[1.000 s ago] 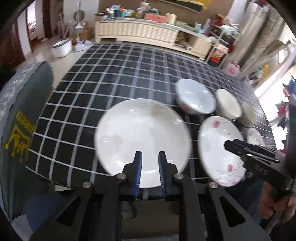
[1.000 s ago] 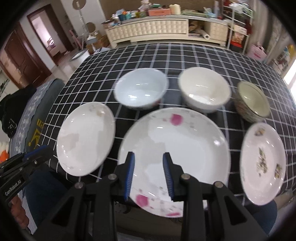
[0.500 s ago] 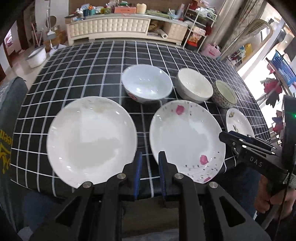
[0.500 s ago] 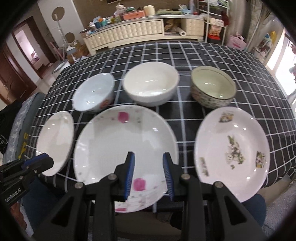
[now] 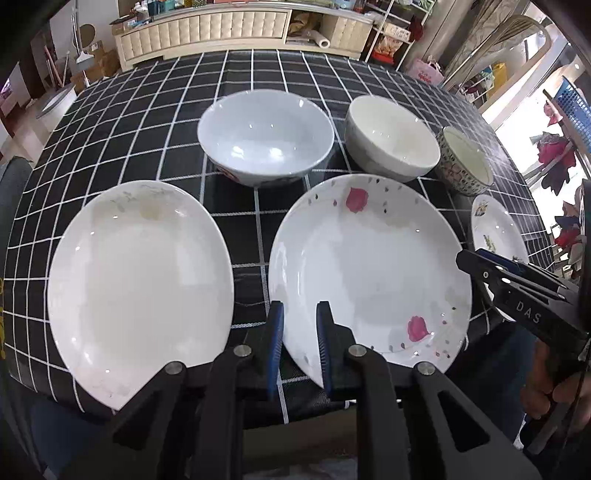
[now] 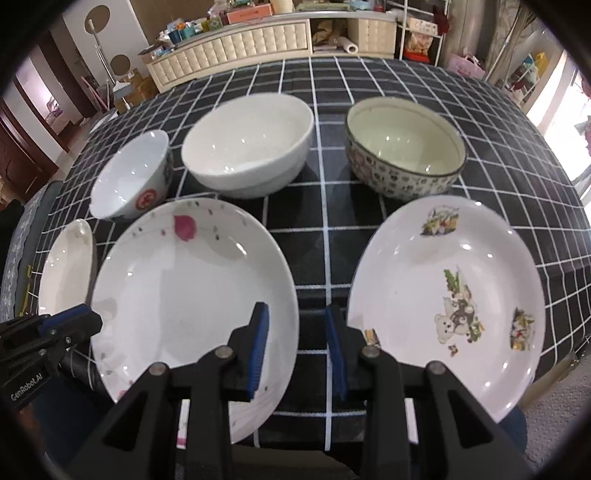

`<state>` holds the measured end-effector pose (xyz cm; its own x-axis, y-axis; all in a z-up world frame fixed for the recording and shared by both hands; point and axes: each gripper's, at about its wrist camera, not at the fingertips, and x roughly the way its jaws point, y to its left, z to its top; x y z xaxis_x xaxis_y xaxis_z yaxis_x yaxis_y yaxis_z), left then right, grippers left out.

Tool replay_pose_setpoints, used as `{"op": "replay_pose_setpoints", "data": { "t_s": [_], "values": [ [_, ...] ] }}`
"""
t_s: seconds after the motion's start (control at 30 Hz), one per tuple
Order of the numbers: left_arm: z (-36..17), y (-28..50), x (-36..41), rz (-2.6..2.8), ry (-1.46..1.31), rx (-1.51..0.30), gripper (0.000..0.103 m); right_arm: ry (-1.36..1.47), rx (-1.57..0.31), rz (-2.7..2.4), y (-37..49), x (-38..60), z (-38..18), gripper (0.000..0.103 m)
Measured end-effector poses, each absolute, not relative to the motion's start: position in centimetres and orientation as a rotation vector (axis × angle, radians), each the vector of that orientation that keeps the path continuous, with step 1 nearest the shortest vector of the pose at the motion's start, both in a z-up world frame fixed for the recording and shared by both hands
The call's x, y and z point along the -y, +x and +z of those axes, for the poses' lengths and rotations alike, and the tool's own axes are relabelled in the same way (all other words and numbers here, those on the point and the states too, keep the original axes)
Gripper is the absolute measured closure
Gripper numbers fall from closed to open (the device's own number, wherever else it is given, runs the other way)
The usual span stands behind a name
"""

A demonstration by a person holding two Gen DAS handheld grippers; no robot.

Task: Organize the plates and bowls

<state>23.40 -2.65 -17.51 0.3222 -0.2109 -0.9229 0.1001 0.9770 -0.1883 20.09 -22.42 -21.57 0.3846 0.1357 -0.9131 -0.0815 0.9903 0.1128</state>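
Note:
Three plates lie along the front of the checked table: a plain white plate, a pink-petal plate and a bear-print plate. Behind them stand a bluish-white bowl, a cream bowl and a patterned bowl. My left gripper hovers over the gap between the plain and petal plates. Its fingers are drawn nearly together and hold nothing. My right gripper hangs open and empty over the gap between the petal plate and the bear plate.
The black-and-white tablecloth runs to a near edge just below both grippers. A grey chair back stands at the left. A cream sideboard and cluttered shelves line the far wall. A person's hand holds the right gripper.
Both grippers have slid right along the front edge and sunk closer. The left went from over the plain plate, the right from over the petal plate. Neither opening has changed.

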Motion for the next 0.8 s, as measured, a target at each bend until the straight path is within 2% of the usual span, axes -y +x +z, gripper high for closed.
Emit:
{"op": "replay_pose_setpoints", "data": {
  "t_s": [0.47,0.63,0.8],
  "values": [
    [-20.0,25.1,4.2,-0.253,-0.075,-1.269,0.089,0.088,-1.219,0.223,20.6,22.1,-23.1,0.067],
    [-21.1,25.2,4.5,-0.286,-0.102,-1.299,0.101,0.082,-1.213,0.218,20.2,22.0,-23.0,0.068],
    [-21.3,25.0,5.3,-0.333,-0.129,-1.296,0.102,0.083,-1.217,0.215,20.0,22.8,-22.9,0.068]
  ]
}}
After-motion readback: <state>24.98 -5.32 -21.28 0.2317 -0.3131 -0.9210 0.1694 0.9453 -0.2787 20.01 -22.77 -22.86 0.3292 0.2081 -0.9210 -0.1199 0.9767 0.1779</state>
